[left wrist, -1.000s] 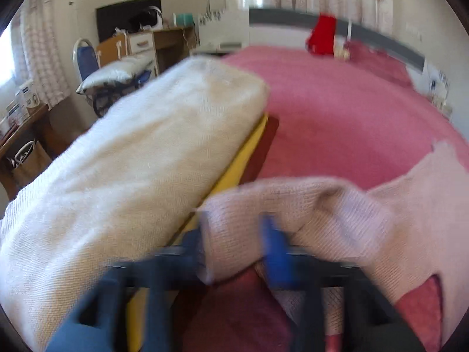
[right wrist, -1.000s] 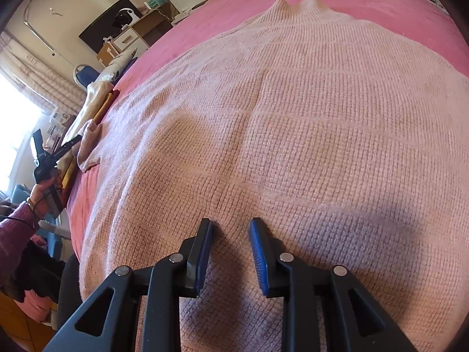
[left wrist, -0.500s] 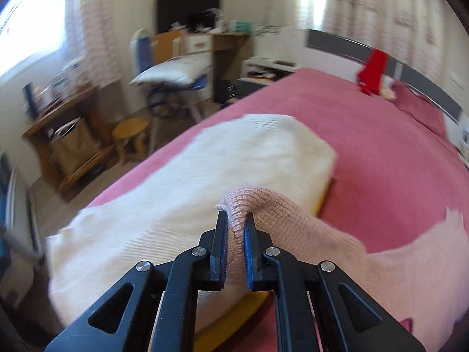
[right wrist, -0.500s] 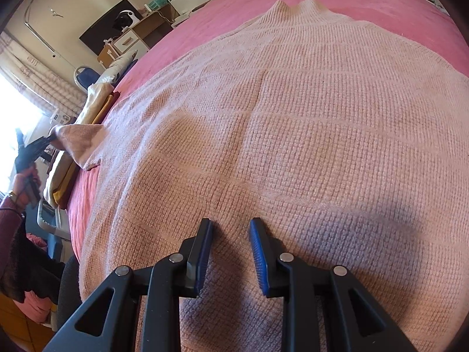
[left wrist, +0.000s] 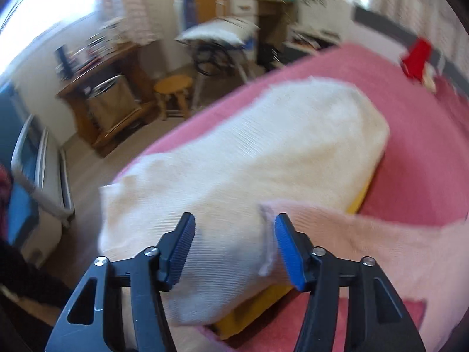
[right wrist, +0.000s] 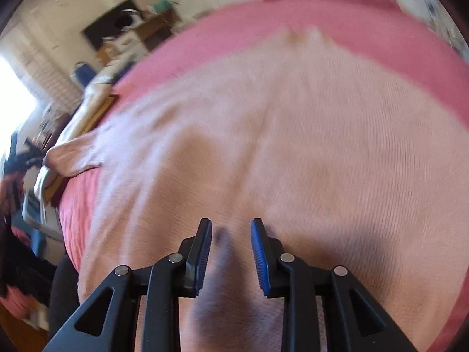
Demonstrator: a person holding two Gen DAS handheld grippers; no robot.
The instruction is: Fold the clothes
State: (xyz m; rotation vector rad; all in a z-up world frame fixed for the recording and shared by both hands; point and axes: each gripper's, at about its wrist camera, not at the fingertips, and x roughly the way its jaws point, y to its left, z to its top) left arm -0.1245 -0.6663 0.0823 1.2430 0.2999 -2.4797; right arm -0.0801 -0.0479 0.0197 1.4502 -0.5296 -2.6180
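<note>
Sweater: pale pink knit sweater [right wrist: 293, 146] lies spread flat across the pink bedspread [right wrist: 293, 20], collar toward the headboard; one sleeve [left wrist: 337, 228] reaches out sideways to the edge of a folded stack.
Stack: cream folded garment [left wrist: 249, 161] on top of a yellow folded item [left wrist: 255, 308], beside the sweater near the bed edge.
Left gripper [left wrist: 233, 249]: jaws wide apart, holding nothing; the sleeve cuff lies against the inner face of the blue finger [left wrist: 288, 252] without being pinched.
Right gripper [right wrist: 230, 252]: jaws partly open, empty, tips low over the sweater body near the hem.
Pose: both tools point forward along the bed; the left hangs above the stack, the right sits close to the knit.
Step in hand: judged as laying out the sleeve.
Technique: sleeve should lie straight and wrinkle-free, clear of the stack, so that any fold line runs parallel to the side seam.
Caution: both views are blurred; fine contact cannot be confirmed.
</note>
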